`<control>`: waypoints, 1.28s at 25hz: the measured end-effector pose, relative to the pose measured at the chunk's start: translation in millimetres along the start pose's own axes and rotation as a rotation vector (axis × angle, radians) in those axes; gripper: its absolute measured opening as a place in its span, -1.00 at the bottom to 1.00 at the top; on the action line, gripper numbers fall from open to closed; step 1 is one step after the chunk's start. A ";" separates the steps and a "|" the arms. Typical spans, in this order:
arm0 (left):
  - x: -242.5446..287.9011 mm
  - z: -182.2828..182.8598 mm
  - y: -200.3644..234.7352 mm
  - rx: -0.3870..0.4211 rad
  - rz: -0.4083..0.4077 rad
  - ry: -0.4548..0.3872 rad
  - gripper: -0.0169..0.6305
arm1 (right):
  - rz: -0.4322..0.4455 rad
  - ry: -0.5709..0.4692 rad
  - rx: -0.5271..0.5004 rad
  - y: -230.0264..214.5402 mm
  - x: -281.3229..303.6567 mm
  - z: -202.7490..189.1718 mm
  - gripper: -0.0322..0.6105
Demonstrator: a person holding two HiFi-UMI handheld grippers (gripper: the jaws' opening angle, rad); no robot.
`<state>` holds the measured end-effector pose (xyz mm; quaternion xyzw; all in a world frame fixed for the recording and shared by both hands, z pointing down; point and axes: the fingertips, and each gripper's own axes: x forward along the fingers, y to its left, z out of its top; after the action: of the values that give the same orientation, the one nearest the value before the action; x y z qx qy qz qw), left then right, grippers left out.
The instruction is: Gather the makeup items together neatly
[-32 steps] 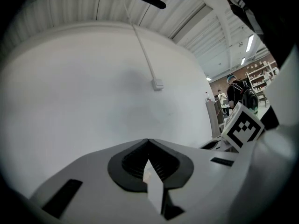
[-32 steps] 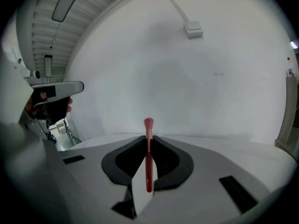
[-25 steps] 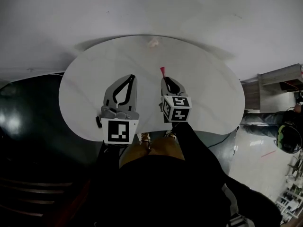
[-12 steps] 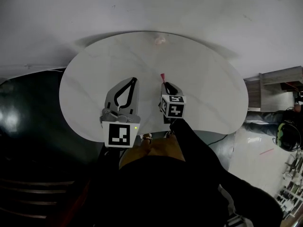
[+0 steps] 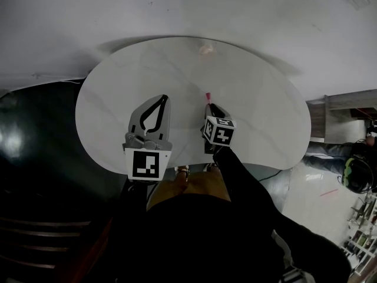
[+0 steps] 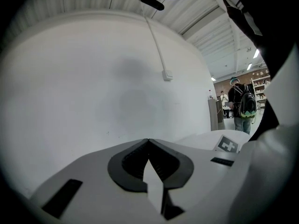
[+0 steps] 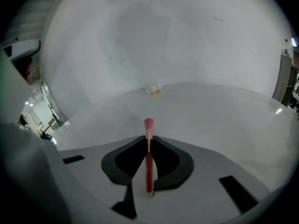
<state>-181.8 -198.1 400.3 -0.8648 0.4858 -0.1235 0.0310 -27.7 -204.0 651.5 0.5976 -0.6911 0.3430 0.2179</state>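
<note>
Brush (image 7: 148, 125), red with pink tip, clamped between right gripper (image 7: 148, 138) jaws over white table (image 5: 265, 111); left gripper (image 6: 148, 140) jaws together, empty; black-and-white marker squares on cubes (image 5: 145, 164); pale item (image 5: 205, 49) at far edge.

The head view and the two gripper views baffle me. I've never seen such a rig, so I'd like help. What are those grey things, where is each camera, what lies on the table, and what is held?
There is no robot here. A person holds a two-jawed hand tool in each hand. The head view looks down from the person's head onto a white round table. The left gripper is at its left and the right gripper beside it. Each gripper view looks along that tool's own jaws. The left gripper's jaws are together and empty. The right gripper's jaws are closed on a slim red stick with a pink tip, probably a makeup brush. A small pale item lies near the table's far edge, too small to identify.
</note>
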 end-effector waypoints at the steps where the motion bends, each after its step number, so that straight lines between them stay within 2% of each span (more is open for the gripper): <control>1: -0.4 -0.3 1.6 -0.004 0.005 -0.001 -0.90 | -0.001 0.000 0.002 -0.5 -0.1 0.1 -0.70; 13: -2.5 1.5 -0.1 -0.001 0.008 0.001 -0.90 | -0.004 -0.013 -0.008 -8.3 -7.2 0.4 -0.65; 18: -4.7 9.3 -4.9 0.005 0.007 -0.016 -0.90 | 0.008 -0.057 -0.058 -5.0 -22.2 12.7 -0.65; 25: -6.4 25.2 -8.7 0.000 0.034 -0.043 -0.90 | 0.051 -0.182 -0.121 9.1 -63.5 57.6 -0.65; 32: -2.4 46.5 -13.6 0.007 0.085 -0.077 -0.90 | 0.119 -0.387 -0.212 20.3 -116.4 132.8 -0.65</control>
<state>-160.3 -191.9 357.2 -0.8473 0.5202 -0.0905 0.0578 -10.8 -221.8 475.4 0.5843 -0.7862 0.1596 0.1225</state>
